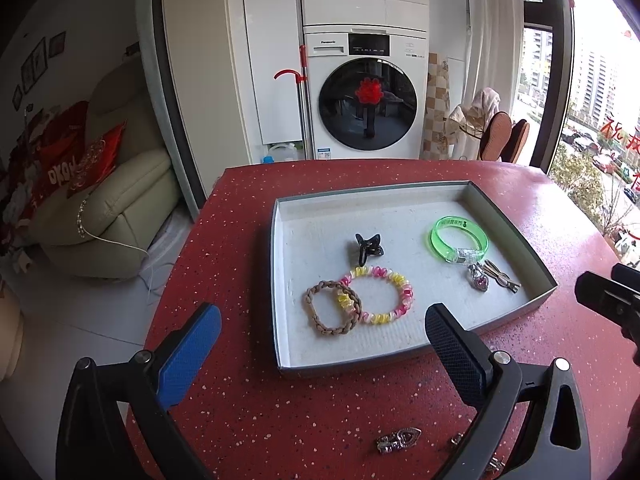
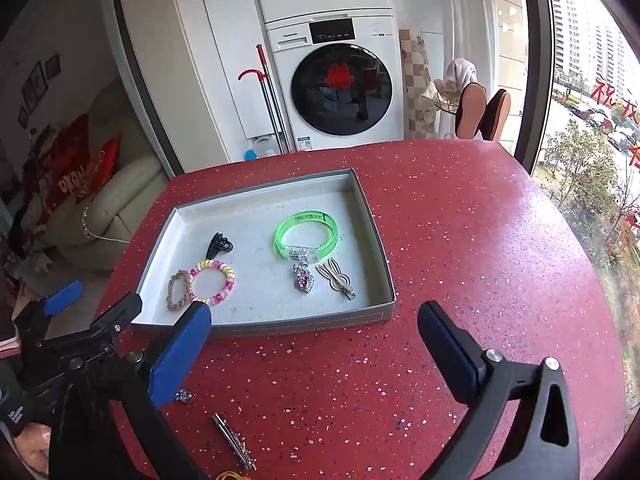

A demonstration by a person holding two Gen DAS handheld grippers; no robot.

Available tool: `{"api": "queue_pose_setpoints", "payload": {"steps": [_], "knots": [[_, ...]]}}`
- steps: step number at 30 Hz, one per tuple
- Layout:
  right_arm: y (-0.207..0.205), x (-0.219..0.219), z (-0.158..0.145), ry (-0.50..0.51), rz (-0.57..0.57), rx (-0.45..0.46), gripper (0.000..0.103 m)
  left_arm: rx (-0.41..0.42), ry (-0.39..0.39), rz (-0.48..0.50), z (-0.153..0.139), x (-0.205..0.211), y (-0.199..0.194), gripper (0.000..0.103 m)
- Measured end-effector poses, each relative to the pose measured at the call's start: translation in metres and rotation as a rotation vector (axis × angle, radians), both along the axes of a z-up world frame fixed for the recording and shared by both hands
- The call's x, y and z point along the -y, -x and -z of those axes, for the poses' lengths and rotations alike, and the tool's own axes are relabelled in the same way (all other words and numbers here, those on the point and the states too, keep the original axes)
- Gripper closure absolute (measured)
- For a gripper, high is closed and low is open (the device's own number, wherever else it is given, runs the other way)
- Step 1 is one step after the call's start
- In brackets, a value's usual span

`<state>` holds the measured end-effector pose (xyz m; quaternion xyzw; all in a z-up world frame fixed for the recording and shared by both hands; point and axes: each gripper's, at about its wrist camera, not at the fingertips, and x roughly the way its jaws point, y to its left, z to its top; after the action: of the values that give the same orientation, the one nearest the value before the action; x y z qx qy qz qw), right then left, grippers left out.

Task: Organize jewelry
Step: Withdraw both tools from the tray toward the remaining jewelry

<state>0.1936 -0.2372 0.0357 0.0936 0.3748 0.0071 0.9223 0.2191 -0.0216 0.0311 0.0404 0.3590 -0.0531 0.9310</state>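
A shallow grey tray (image 1: 280, 272) (image 2: 384, 256) sits on the red table. In it lie a black claw clip (image 1: 367, 249) (image 2: 219, 245), a brown braided hair tie (image 1: 334, 313) (image 2: 177, 289), a pink-yellow spiral bracelet (image 1: 376, 294) (image 2: 212, 282), a green bangle (image 1: 459, 239) (image 2: 306, 236), a heart pendant (image 1: 478, 278) (image 2: 303, 278) and a bow hairpin (image 1: 502, 276) (image 2: 338, 278). My left gripper (image 1: 324, 340) is open and empty before the tray. My right gripper (image 2: 316, 340) is open and empty. On the table near me lie a silver brooch (image 1: 398, 440), a small sparkly piece (image 2: 185, 395) and a silver hairpin (image 2: 236, 442).
The red speckled table (image 1: 248, 400) (image 2: 480, 260) ends at a rounded far edge. Beyond it stand a washing machine (image 1: 366, 96), a red-handled mop (image 1: 302, 92) and a cream sofa (image 1: 116, 208). A window is to the right. The left gripper (image 2: 84, 332) shows in the right wrist view.
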Motion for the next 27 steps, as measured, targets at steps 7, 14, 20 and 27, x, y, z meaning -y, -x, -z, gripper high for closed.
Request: {"api": "queue_pose_setpoints", "payload": {"steps": [7, 14, 20, 27], "knots": [[0.019, -0.008, 0.000, -0.022, -0.042, -0.041, 0.000, -0.037, 0.030, 0.032, 0.005, -0.005, 0.014, 0.000], [0.042, -0.017, 0.016, -0.011, -0.071, -0.095, 0.000, -0.077, 0.033, 0.033, 0.020, -0.013, 0.032, 0.000], [0.058, -0.027, 0.040, 0.015, -0.112, -0.165, 0.000, -0.136, 0.031, 0.023, 0.042, -0.025, 0.038, 0.000], [0.075, -0.034, 0.058, 0.009, -0.165, -0.221, 0.000, -0.170, 0.002, 0.069, 0.057, -0.021, 0.043, 0.000]]}}
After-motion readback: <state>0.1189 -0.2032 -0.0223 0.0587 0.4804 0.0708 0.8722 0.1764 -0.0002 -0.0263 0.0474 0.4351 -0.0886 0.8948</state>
